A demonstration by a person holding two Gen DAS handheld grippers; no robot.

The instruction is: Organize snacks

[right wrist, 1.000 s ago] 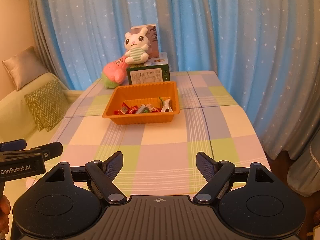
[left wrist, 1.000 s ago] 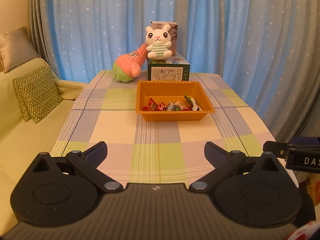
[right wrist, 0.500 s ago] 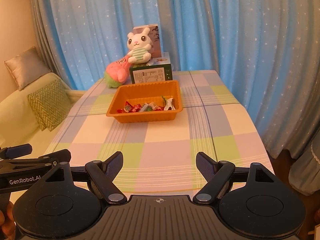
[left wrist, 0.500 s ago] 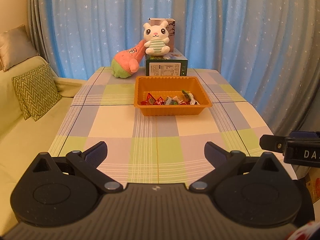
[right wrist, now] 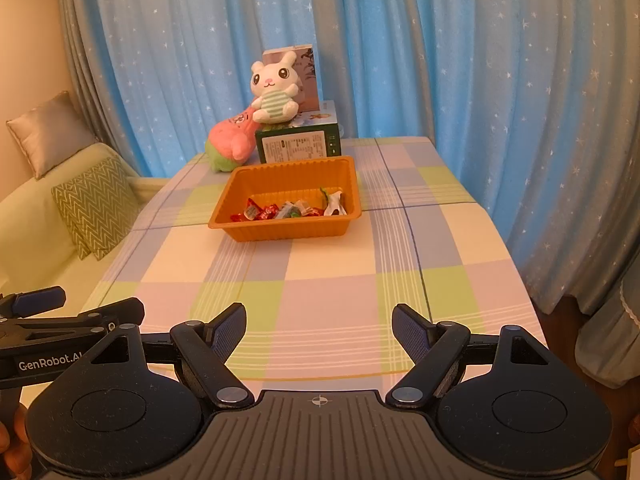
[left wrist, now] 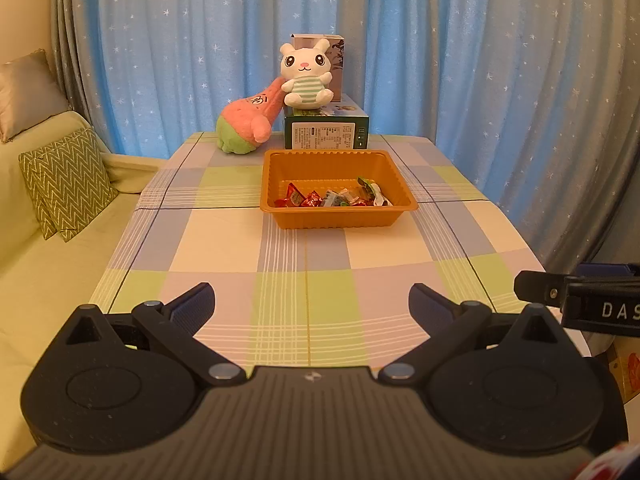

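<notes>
Hovering low in the bottom of the left wrist view, the left claw (left wrist: pixel 311 308) has its two fingers spread wide with nothing between them, above the near edge of the table (left wrist: pixel 304 256) with its checked cloth. The right claw (right wrist: pixel 319 330) sits at the bottom of the right wrist view, likewise spread and holding nothing, over the same near edge. Each claw shows from the side in the other's view: the right one at the right edge of the left wrist view, the left one at the lower left of the right wrist view.

Further up, near the centre of both frames, an orange tray (left wrist: pixel 338 220) (right wrist: pixel 286 230) stands on the cloth, well apart from both claws. The wrapped snacks (left wrist: pixel 332 198) (right wrist: pixel 288 210) lie inside it in a loose row along its near side, red wrappers at the left, a white and green one at the right.

Just behind the tray, a green box (left wrist: pixel 326 130) (right wrist: pixel 300 144) stands on the table with a white plush rabbit (left wrist: pixel 306 76) (right wrist: pixel 274 94) sitting on top and a taller box (left wrist: pixel 334 56) behind the rabbit. A pink and green plush toy (left wrist: pixel 250 126) (right wrist: pixel 230 142) leans against the box from the left.

Blue star-patterned curtains (left wrist: pixel 460 60) (right wrist: pixel 480 60) fill the top of both frames, and a pale sofa (left wrist: pixel 36 248) with a zigzag cushion (left wrist: pixel 66 180) (right wrist: pixel 96 206) takes the left side.
</notes>
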